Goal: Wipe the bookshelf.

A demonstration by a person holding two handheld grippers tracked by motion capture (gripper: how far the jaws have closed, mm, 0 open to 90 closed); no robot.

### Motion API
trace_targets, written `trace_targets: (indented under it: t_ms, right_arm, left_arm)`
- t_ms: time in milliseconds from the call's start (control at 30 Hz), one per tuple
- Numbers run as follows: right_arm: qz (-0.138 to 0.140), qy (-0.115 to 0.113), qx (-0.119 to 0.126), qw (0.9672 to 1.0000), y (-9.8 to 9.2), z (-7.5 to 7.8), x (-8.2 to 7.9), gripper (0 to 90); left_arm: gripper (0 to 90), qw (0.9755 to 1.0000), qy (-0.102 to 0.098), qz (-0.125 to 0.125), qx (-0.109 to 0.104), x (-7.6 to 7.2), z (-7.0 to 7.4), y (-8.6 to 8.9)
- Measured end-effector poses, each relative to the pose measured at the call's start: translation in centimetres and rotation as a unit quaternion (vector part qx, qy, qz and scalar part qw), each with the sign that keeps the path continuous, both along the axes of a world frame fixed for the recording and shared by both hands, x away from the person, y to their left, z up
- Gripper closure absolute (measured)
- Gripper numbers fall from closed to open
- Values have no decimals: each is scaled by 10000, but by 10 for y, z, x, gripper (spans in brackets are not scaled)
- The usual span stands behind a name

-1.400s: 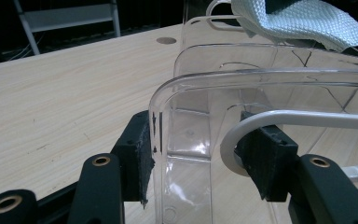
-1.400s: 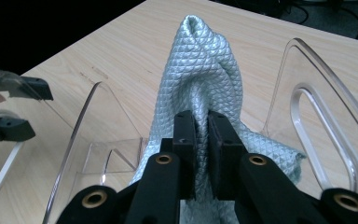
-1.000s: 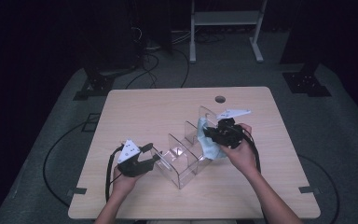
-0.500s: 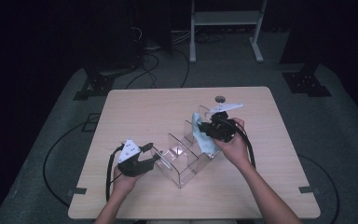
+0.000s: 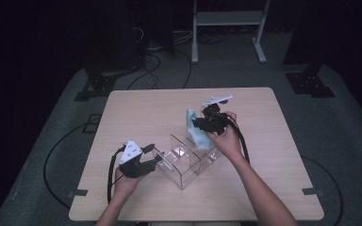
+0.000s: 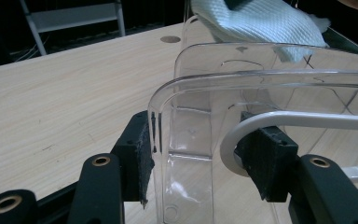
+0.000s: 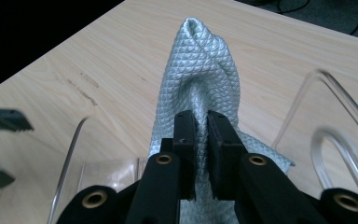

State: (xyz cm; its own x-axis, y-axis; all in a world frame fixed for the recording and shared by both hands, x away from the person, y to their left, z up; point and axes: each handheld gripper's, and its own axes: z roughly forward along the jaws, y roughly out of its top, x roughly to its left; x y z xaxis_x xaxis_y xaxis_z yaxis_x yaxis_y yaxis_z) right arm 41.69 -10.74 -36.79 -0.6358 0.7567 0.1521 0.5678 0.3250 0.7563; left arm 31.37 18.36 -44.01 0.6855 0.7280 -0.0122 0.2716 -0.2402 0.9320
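Observation:
A clear plastic organizer (image 5: 184,162) with several upright dividers stands on the wooden table (image 5: 146,113). My left gripper (image 5: 153,162) is at its near-left end, and in the left gripper view the pads (image 6: 137,154) press on the end wall (image 6: 191,116) from both sides. My right gripper (image 5: 199,123) hovers over the organizer's far end, shut on a pale blue quilted cloth (image 5: 194,131). The cloth (image 7: 205,60) is pinched in a fold between the jaws (image 7: 203,121) and hangs above the dividers (image 7: 340,102). The same cloth (image 6: 261,23) shows beyond the organizer.
A small round dark spot (image 6: 170,39) sits in the tabletop toward the far edge. Bare wood lies left of and behind the organizer. On the floor behind the table are cables (image 5: 146,70), black stand feet (image 5: 96,87) and a white frame (image 5: 226,19).
My right gripper has carried the cloth away from me and a little leftward, toward the organizer's far end. The left gripper and the organizer have stayed put.

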Motion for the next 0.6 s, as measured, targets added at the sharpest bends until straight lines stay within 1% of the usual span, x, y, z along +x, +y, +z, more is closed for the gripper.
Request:
trace_targets:
  t_ms: [67,133,233,333,433,500,600]
  right_arm:
    - [-12,19,40,10000,-4,-1,-2,820]
    - [-29,100,80,9999,-4,-1,1,820]
    - [-72,241,73,9997,4,-1,12,819]
    - [-107,290,7,9995,16,0,24,817]
    - [-118,406,54,9991,23,-2,35,813]
    - [-119,424,111,9990,20,-2,35,817]
    - [-89,226,173,9996,10,2,23,821]
  left_arm:
    - [464,10000,0,-6,15,0,0,-1]
    - [465,10000,18,12,-6,0,0,-1]
    - [466,10000,15,11,-24,0,0,-1]
    - [466,10000,18,19,-35,0,0,-1]
    - [464,10000,15,19,-58,1,0,-1]
    - [461,10000,14,12,-55,1,0,-1]
    - [454,10000,25,30,-18,0,0,-1]
